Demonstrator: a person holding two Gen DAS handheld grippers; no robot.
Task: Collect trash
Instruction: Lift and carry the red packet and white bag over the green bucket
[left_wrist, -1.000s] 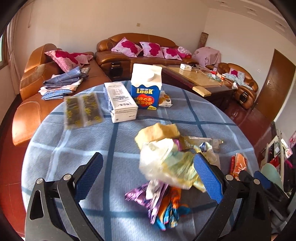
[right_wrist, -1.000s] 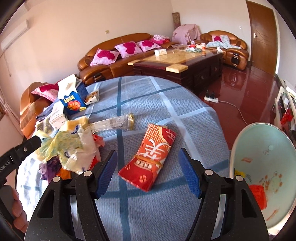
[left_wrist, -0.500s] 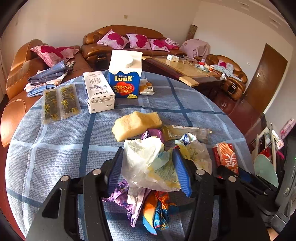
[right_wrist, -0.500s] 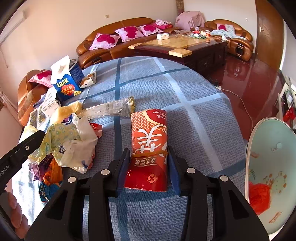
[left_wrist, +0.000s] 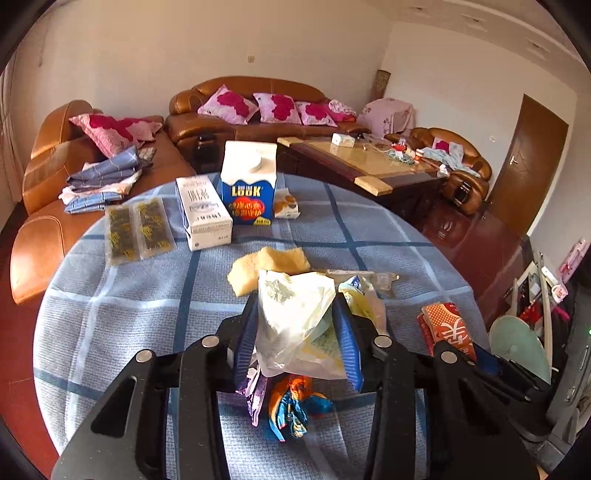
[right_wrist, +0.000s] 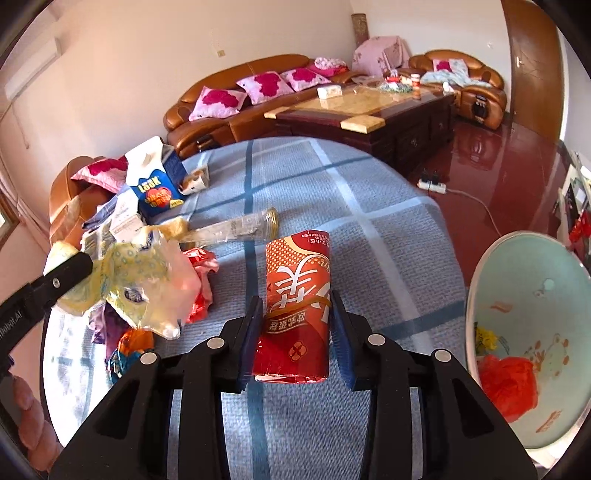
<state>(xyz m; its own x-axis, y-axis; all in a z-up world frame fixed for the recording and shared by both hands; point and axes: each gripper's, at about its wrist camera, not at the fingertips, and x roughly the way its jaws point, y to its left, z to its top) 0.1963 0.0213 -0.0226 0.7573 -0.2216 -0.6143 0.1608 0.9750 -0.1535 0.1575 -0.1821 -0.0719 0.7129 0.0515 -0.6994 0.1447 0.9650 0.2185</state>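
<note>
My left gripper (left_wrist: 295, 306) has its jaws closing, and the blue pads press a crumpled pale plastic bag (left_wrist: 288, 332) that stands up between them. In the right wrist view that bag (right_wrist: 147, 280) hangs just above the table at the left. Colourful wrappers (left_wrist: 291, 402) lie beneath it, with a yellow sponge-like piece (left_wrist: 266, 262) behind. My right gripper (right_wrist: 295, 299) is also closing, its pads pinching a red packet (right_wrist: 297, 269) with white characters that lies lengthwise on the cloth. A clear plastic sleeve (right_wrist: 236, 229) lies beyond the packet.
The round table (left_wrist: 129, 314) wears a blue checked cloth. At its far side stand a blue LOOK carton (left_wrist: 247, 184), a white box (left_wrist: 203, 214), two dark packets (left_wrist: 138, 229) and a small snack box (left_wrist: 286, 205). A pale green bin (right_wrist: 535, 314) holding red trash stands off the right edge.
Both pairs of jaws have come in from wide apart. The left now grips the plastic bag and has lifted it a little; the right now pinches the red packet, which has turned straight.
</note>
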